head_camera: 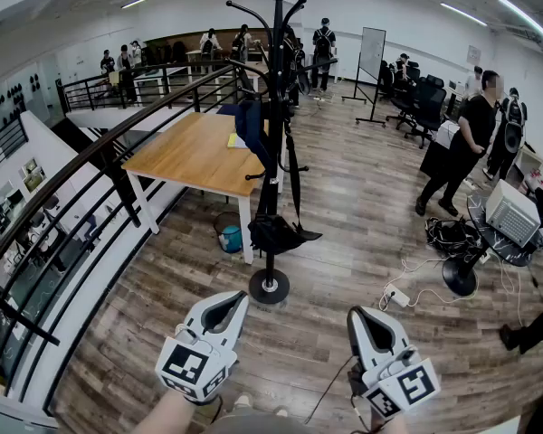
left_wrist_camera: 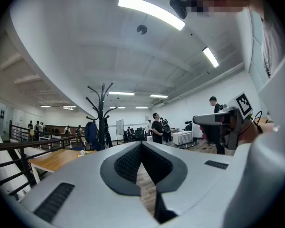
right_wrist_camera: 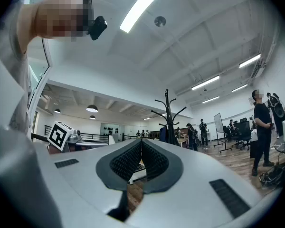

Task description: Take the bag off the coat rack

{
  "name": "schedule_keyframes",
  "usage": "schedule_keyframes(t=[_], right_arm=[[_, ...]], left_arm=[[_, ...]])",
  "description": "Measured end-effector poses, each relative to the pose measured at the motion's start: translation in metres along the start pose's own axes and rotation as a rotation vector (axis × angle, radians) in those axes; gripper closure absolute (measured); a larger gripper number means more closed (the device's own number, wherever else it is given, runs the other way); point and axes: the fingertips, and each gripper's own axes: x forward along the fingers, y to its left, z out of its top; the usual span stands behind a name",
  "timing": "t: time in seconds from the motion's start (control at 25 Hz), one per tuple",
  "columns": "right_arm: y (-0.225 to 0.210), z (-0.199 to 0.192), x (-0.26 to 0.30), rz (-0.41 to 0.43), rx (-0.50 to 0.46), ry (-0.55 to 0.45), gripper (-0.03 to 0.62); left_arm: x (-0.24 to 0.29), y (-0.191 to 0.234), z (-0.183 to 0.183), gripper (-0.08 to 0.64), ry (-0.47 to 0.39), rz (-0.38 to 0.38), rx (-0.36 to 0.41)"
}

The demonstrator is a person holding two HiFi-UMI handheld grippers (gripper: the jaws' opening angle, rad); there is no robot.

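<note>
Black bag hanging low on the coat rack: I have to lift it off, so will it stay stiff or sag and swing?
Probably floppy: the black bag slumps in soft folds. It hangs on a long thin strap, so it would likely swing. The slim coat rack might wobble.

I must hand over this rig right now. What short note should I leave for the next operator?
Left gripper: shut, empty, held low, touching nothing.
Right gripper: the same.
The black metal coat rack stands ahead on the wood floor.
The soft black bag hangs low on it by a long strap, near its base.
Done: nothing; the bag is untouched.
Left: approach, open a gripper, take the strap, lift it off the rack.
</note>
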Motion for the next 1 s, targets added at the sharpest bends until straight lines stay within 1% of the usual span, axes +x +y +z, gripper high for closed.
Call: schedule_keyframes(t=[0.24,0.48,0.56,0.64,0.68,0.72,0.76,0.8,0.88,1.0], right_arm=[[-0.008,-0.005,-0.007,0.029,0.028,-0.003,0.56],[-0.012,-0.007,-0.016,0.079,0.037,-0.01,0.56],[-0.013,-0.01,-0.018,0.081,0.043,-0.002,0.56],[-0.021,-0.013,-0.019,0.049,0.056,0.0,0.558],[-0.026,-0.015,-0.019,0.021,0.062,-0.001,0.538],[-0.033,-0.017,-0.019,-0.006,0.067,-0.001,0.407],[-0.039,-0.018,-0.018,-0.03,0.072,-0.002,0.341],[-0.045,-0.02,-0.017,-0.049,0.077,-0.005,0.339],[-0.054,-0.021,-0.012,-0.071,0.088,-0.01,0.337],[-0.064,-0.026,-0.003,-0.074,0.099,-0.002,0.337]], left_arm=[[0.007,-0.012,-0.008,0.545,0.013,0.0,-0.025],[0.012,-0.022,-0.013,0.545,0.024,0.017,-0.009],[0.011,-0.023,-0.012,0.545,0.027,0.025,-0.008],[0.008,-0.02,-0.007,0.545,-0.004,0.053,-0.03],[0.006,-0.017,-0.003,0.541,-0.034,0.077,-0.047],[0.004,-0.013,0.0,0.52,-0.061,0.101,-0.063],[0.003,-0.008,0.002,0.397,-0.075,0.12,-0.073],[0.004,-0.004,0.001,0.333,-0.074,0.132,-0.077],[0.011,0.003,-0.003,0.333,-0.051,0.138,-0.069],[0.026,0.009,-0.015,0.333,-0.011,0.133,-0.052]])
